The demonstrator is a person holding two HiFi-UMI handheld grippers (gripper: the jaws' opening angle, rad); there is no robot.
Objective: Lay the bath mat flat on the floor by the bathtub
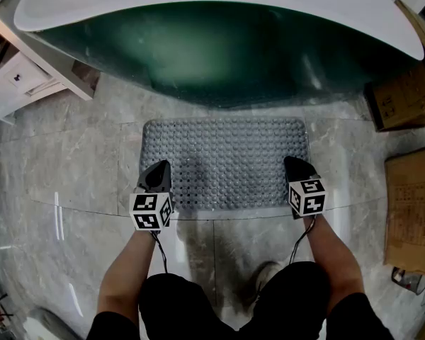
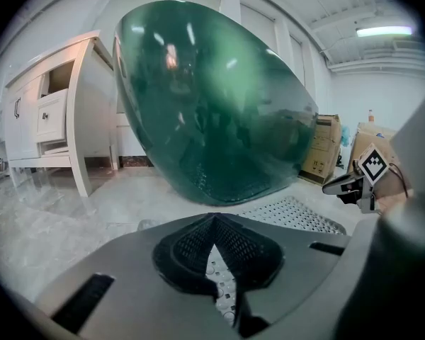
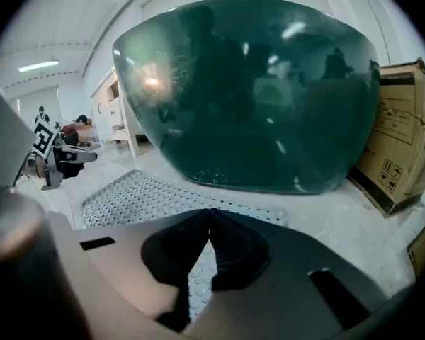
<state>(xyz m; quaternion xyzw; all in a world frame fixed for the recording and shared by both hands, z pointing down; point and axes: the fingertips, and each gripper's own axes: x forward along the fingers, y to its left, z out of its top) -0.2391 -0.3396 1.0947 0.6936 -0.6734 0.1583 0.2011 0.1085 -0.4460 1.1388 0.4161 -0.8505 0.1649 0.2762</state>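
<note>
Grey and studded all over, the bath mat lies spread flat on the marble-look floor, its long far edge just beside the foot of the dark green bathtub and running along it. We hold the left gripper over the mat's near left corner and the right gripper over its near right corner, both pointing toward the tub, with the marker cubes riding just above our wrists. In the left gripper view, the left gripper has its jaws brought together so that the tips meet. Only a narrow wedge stays open behind them, through which we see the mat's bumps close below. The rest of the mat stretches flat to the right under the curved tub wall, and the other gripper shows low beyond it. The right gripper view matches this: the right gripper is likewise closed tip to tip, mat texture fills the slit behind the tips, and the mat lies level to the left. We cannot tell whether either pair of tips pinches any of the mat or only rests on it. A white cabinet stands at the tub's left end, and cardboard boxes sit on the floor to the right.
</note>
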